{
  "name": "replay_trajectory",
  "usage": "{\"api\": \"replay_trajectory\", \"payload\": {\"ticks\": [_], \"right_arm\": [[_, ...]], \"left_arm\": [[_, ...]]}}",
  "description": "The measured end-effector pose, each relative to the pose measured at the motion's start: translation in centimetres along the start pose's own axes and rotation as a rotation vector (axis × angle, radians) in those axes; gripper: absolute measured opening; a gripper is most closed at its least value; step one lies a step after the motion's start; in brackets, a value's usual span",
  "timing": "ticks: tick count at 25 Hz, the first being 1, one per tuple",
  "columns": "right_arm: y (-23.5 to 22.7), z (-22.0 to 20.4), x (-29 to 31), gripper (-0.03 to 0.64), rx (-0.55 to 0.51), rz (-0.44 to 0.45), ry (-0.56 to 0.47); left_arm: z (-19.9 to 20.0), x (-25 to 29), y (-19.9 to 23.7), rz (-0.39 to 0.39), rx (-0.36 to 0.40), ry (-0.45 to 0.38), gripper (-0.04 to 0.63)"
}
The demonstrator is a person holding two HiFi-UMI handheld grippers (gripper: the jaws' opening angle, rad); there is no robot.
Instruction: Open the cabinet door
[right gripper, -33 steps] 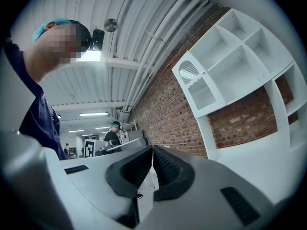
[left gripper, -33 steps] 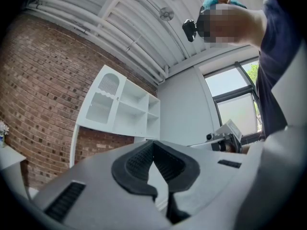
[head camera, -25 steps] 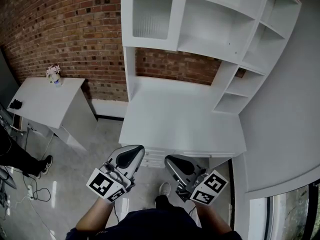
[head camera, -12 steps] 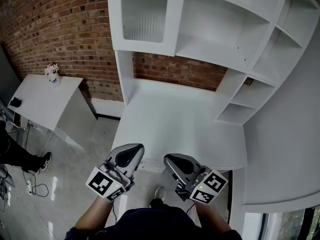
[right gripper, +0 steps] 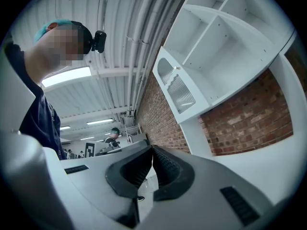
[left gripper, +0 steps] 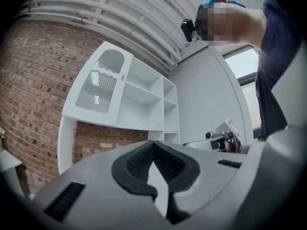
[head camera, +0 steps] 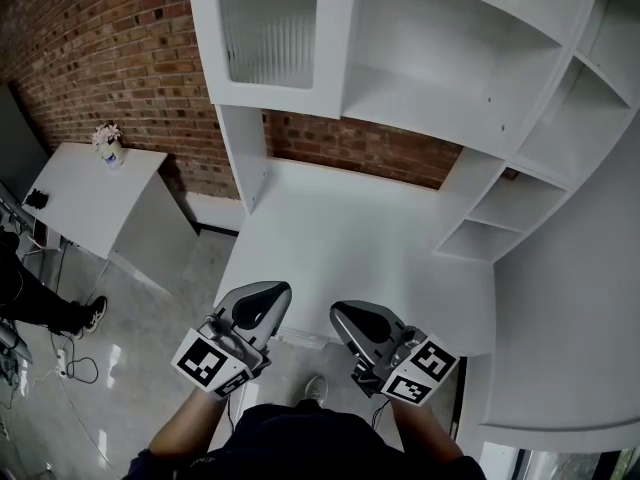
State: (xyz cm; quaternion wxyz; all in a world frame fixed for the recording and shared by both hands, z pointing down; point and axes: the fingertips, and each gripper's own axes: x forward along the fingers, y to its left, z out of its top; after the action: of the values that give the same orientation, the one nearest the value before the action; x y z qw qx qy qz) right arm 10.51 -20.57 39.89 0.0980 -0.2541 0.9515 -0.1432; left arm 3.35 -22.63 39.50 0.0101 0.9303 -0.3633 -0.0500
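The white cabinet door (head camera: pixel 268 30) with a ribbed glass pane is closed at the upper left of the desk hutch. In the left gripper view the cabinet door (left gripper: pixel 100 86) shows a small knob (left gripper: pixel 123 78) on its right edge. The right gripper view has the cabinet door (right gripper: pixel 178 91) high and to the right. My left gripper (head camera: pixel 273 295) and right gripper (head camera: pixel 341 315) hang side by side before the desk's front edge, well below and short of the door. Both are shut and hold nothing: left gripper (left gripper: pixel 153 145), right gripper (right gripper: pixel 152 150).
The white desk top (head camera: pixel 350 248) lies just ahead, with open shelves (head camera: pixel 450 58) to the right of the door. A brick wall (head camera: pixel 110 58) stands behind. At the left is a white side table (head camera: pixel 80 193) with a small flower vase (head camera: pixel 108 146). A person's shoe (head camera: pixel 88 316) and floor cables (head camera: pixel 70 368) are at far left.
Both grippers have moved forward toward the desk, staying shut. The desk and hutch have drawn nearer, and the cabinet door has slid up and left in the head view.
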Motion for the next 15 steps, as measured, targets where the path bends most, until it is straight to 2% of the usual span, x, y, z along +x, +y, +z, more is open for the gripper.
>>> {"api": "replay_trajectory", "payload": {"ticks": [8, 11, 15], "right_arm": [[-2.7, 0.6, 0.3, 0.026, 0.005, 0.001, -0.006], [-3.3, 1.4, 0.7, 0.026, -0.006, -0.007, -0.023], [-4.4, 3.3, 1.4, 0.026, -0.03, -0.028, -0.06]], "left_arm": [[0.7, 2.6, 1.3, 0.001, 0.056, -0.005, 0.008], [2.1, 3.8, 1.9, -0.024, 0.089, -0.053, 0.008], [3.4, 5.6, 3.2, -0.037, 0.147, -0.041, 0.008]]}}
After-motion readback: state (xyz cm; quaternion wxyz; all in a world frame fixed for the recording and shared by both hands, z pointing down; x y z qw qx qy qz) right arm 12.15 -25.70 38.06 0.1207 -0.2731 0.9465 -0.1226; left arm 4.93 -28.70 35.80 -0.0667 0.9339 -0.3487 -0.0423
